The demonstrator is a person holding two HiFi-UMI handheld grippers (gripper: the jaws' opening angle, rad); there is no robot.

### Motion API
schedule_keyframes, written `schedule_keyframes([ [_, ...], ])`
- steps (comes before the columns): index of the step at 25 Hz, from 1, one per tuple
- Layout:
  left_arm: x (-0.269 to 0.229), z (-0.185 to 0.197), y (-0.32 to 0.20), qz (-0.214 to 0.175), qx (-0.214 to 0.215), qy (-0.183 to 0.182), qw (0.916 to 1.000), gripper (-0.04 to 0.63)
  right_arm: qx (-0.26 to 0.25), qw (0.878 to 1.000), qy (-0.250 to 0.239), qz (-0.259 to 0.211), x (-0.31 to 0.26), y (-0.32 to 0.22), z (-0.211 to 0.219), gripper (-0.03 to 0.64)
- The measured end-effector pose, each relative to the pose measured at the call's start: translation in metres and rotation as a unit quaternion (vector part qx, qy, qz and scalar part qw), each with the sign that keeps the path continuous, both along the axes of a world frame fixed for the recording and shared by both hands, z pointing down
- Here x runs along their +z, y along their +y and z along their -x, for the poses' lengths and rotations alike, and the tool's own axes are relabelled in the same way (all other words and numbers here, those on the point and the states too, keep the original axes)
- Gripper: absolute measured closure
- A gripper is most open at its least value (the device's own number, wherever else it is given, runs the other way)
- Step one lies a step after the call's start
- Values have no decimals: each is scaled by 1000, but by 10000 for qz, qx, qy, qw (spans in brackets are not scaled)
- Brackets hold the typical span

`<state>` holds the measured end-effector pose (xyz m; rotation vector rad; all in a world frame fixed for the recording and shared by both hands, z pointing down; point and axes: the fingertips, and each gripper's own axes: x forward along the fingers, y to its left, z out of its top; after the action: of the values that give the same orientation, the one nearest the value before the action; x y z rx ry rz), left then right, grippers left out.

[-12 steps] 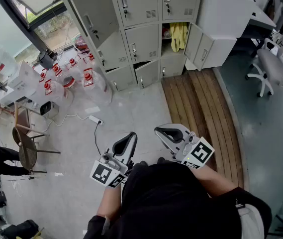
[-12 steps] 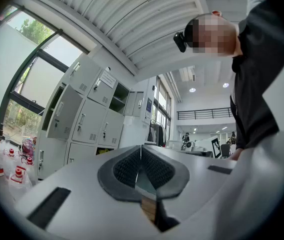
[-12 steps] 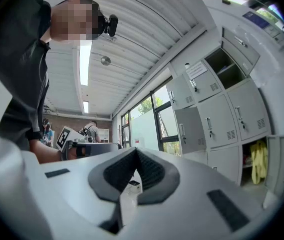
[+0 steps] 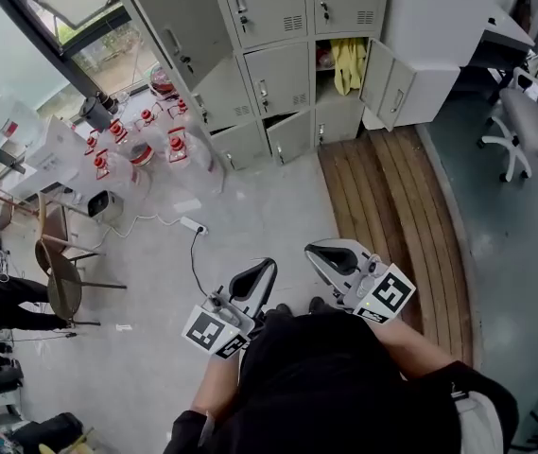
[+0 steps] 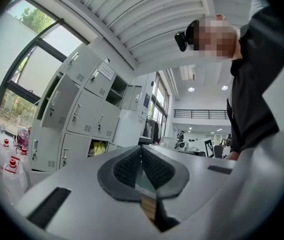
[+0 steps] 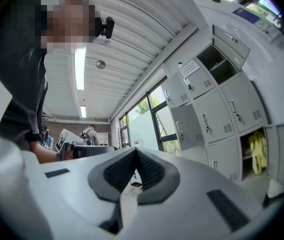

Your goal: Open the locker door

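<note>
Our grey left gripper [image 4: 255, 279] and right gripper [image 4: 324, 253] sit closed and empty, well apart from the far grey metal lockers [image 4: 283, 64], so we should approach before spreading jaws at a door handle [image 4: 265, 94].

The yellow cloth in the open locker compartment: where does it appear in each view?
Head view: yellow cloth at top, right of centre.
Left gripper view: lower left.
Right gripper view: low, near right edge.
Shared landmark: wide-open locker door, up-left of it.
</note>
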<state>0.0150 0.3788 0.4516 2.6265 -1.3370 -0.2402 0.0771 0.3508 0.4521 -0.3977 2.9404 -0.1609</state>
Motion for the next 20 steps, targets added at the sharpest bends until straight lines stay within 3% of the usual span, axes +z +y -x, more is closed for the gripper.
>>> schedule_keyframes([
  [7, 0, 0, -7, 54, 18, -4, 10000, 577, 37, 9995, -304, 115, 0, -7, -7, 606],
  [13, 1, -10, -9, 139, -35, 0, 9999, 577, 5, 9994, -306, 185, 7, -11, -23, 606],
  [20, 16, -5, -8, 399, 14, 54, 9992, 577, -25, 9990, -307, 318, 18, -11, -13, 606],
])
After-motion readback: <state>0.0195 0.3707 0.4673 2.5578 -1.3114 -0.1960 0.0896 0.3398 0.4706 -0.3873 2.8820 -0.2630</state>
